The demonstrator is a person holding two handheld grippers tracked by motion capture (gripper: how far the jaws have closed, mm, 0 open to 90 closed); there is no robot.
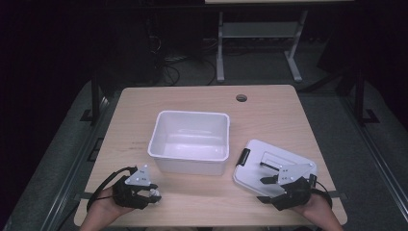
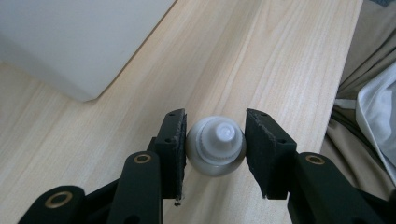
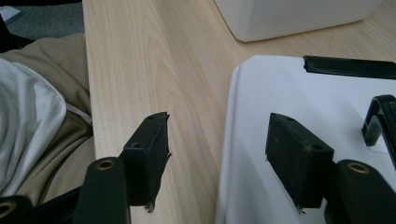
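Left tool (image 2: 215, 140) is clamped on a small white bottle (image 2: 216, 145), with both black pads pressing its round body while the ribbed cap points toward the camera. In the high view this tool (image 1: 153, 192) sits at about 7 o'clock on the tabletop (image 1: 269, 103), just in front of the white bin (image 1: 190, 139), and the bottle (image 1: 155, 193) shows as a pale spot at its tip. Right tool (image 3: 217, 149) stands half open and holds nothing; one pad hangs over the bare wood and the other over the white lid (image 3: 299, 93). That lid (image 1: 269, 163) lies flat at about 4 o'clock, with black latches, close beside the bin but apart from it.

To do this step well, I think the grip should stay firm and centred, because a round, smooth body can slip or roll out. Lifting it straight up and then carrying it over the near wall of the bin toward 12 o'clock seems safest, with the release made low inside.

Light wood covers the surface, which has a cable hole at 1 o'clock. Beyond it the room is dark, with a grey floor, cables and a metal frame.
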